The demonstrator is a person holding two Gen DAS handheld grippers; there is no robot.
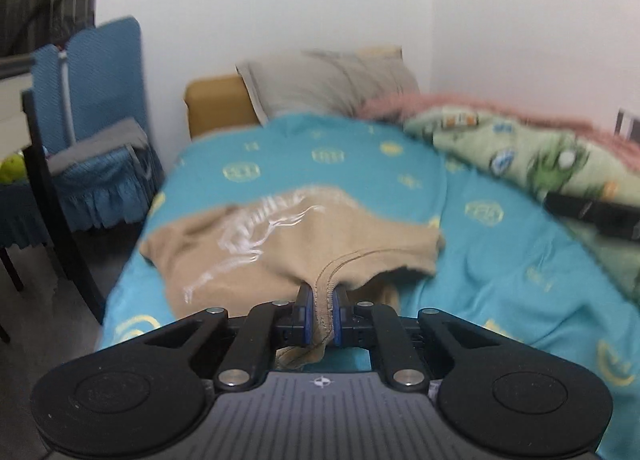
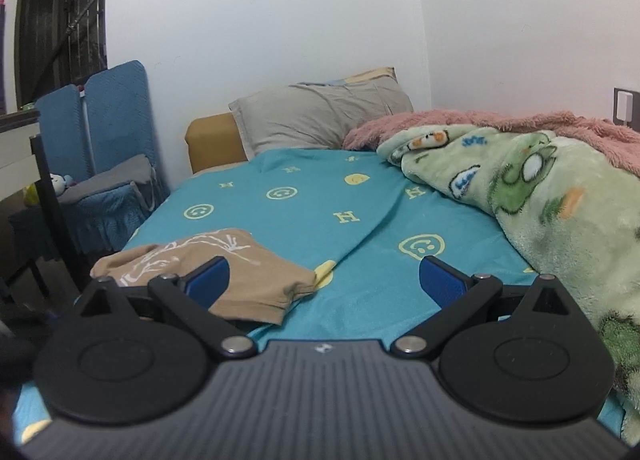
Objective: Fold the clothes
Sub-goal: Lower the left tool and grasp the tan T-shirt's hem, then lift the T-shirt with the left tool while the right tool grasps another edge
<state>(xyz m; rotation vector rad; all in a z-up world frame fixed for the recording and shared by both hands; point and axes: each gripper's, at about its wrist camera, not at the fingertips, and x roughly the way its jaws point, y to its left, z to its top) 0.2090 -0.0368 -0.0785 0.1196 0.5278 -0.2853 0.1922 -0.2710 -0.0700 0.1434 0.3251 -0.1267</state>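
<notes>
Left gripper (image 1: 319,300) clamped the tan shirt's (image 1: 280,244) stitched hem; right gripper (image 2: 324,280) gaped empty over the bedsheet (image 2: 360,196) — it needed the hem's opposite corner; keep tension even.

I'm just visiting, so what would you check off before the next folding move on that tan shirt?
1. Left tongs shut on the tan shirt at its stitched edge: ok.
2. Right tongs open and holding nothing: ok.
3. Shirt lying flat on the teal sheet: not ok, it is bunched.
4. Green blanket apart from the shirt: ok.
5. Whether only one layer is pinched: cannot tell.
</notes>
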